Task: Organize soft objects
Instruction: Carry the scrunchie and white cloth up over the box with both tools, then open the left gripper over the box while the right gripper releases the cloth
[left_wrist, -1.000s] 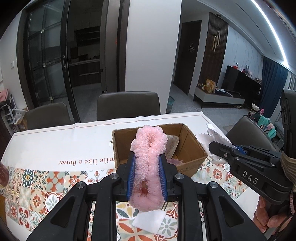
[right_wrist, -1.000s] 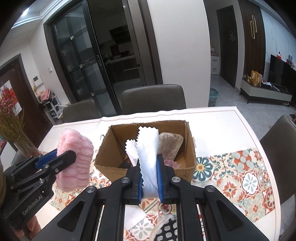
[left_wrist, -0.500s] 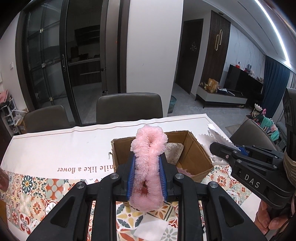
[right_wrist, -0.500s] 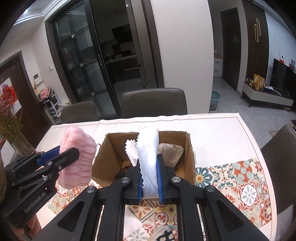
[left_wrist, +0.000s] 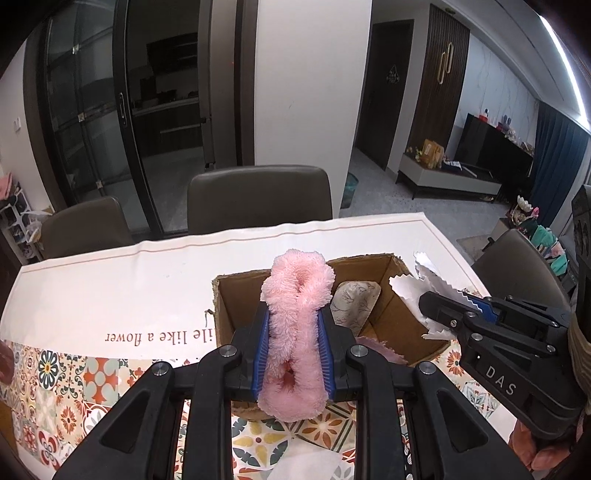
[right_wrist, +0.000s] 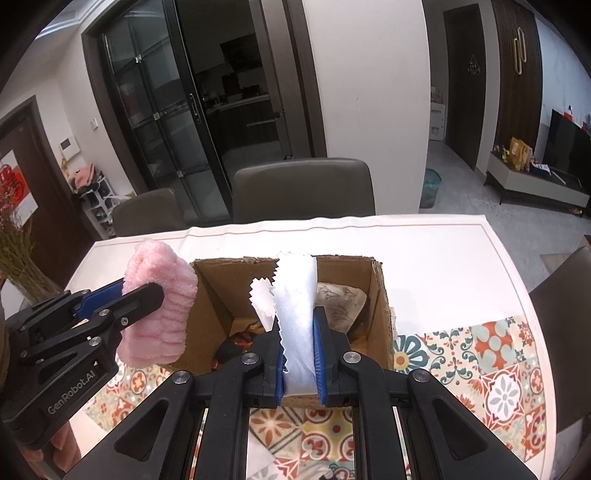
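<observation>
My left gripper (left_wrist: 293, 325) is shut on a fluffy pink headband (left_wrist: 295, 295) and holds it above the near edge of an open cardboard box (left_wrist: 236, 306). My right gripper (right_wrist: 298, 325) is shut on a white zigzag-edged cloth (right_wrist: 297, 295), also above the box's (right_wrist: 376, 295) near wall. In the right wrist view the left gripper (right_wrist: 147, 295) with the pink headband (right_wrist: 159, 306) is at the box's left side. In the left wrist view the right gripper (left_wrist: 436, 314) with the white cloth (left_wrist: 410, 295) is at the box's right. A beige patterned pad (left_wrist: 354, 302) lies inside the box.
The box stands on a table with a white cloth runner (left_wrist: 110, 280) and a patterned tile cloth (right_wrist: 491, 362). Another white cloth (left_wrist: 306, 463) lies on the table near me. Brown chairs (left_wrist: 258, 199) stand behind the table, one chair (right_wrist: 565, 332) at the right.
Both grippers have moved forward toward the box with their loads; the box now sits closer under them. Both stay shut.
</observation>
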